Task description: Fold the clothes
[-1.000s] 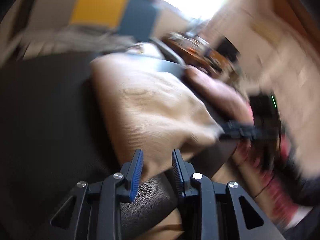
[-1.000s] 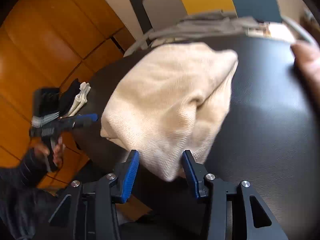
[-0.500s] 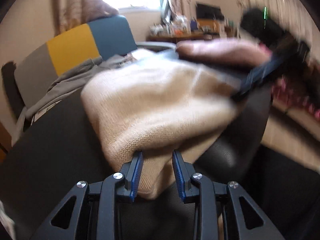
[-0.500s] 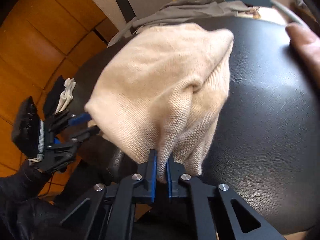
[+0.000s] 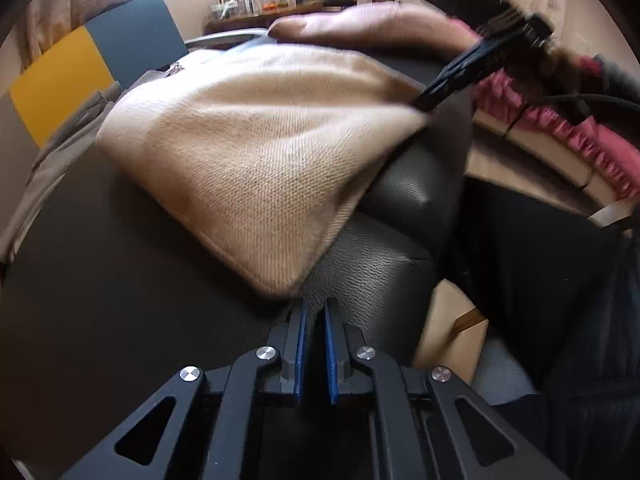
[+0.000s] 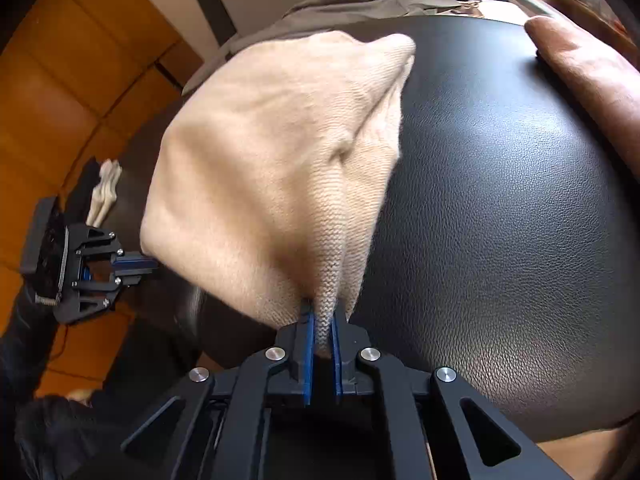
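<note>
On the black leather seat (image 6: 500,200) the cream knit garment (image 6: 272,168) lies bunched; your right gripper (image 6: 321,332) is pinched on its near corner, your left gripper (image 5: 314,316) is closing just short of the hem with nothing between its pads, so reseat the left before lifting.

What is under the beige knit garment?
The beige knit garment lies on a black leather surface, which shows all around it. Grey clothes are piled behind. Anything beneath the garment's middle is covered and cannot be seen.
</note>
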### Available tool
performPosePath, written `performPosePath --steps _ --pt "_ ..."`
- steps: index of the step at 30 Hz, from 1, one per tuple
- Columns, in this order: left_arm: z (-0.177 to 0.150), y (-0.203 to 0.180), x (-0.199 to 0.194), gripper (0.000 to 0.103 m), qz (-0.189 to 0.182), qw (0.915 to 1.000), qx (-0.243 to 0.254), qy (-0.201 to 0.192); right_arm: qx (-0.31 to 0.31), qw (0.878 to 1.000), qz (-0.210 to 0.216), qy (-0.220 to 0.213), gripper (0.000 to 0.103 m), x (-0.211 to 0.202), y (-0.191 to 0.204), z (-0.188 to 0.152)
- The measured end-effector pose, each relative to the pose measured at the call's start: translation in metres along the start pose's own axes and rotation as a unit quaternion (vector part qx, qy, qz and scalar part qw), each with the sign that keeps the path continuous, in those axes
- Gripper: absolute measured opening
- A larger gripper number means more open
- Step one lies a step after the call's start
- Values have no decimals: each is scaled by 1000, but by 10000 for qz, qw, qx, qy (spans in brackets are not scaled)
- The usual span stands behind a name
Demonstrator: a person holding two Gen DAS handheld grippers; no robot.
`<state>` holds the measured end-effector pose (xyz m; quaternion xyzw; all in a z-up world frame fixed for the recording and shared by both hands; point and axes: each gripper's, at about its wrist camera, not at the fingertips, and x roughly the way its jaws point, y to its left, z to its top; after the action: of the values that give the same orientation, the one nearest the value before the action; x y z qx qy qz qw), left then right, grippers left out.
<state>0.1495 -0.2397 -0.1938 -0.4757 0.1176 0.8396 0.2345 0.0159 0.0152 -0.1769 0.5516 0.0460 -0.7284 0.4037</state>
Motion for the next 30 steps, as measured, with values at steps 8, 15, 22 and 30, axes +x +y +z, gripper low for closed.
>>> performPosePath --steps 8,15,22,30 --pt "13 66 -44 13 -805 9586 -2052 -1800 298 9912 588 -1144 76 -52 -17 38" --pt "47 76 -23 20 -546 9475 -2400 -2040 805 9874 597 -1224 73 0 -19 107" --pt "57 38 16 21 -83 9840 -1365 -1140 236 9919 -285 -1217 8 17 -5 125" --pt "61 40 27 20 -482 9799 -1740 -845 617 9896 -526 -1185 10 37 -36 112"
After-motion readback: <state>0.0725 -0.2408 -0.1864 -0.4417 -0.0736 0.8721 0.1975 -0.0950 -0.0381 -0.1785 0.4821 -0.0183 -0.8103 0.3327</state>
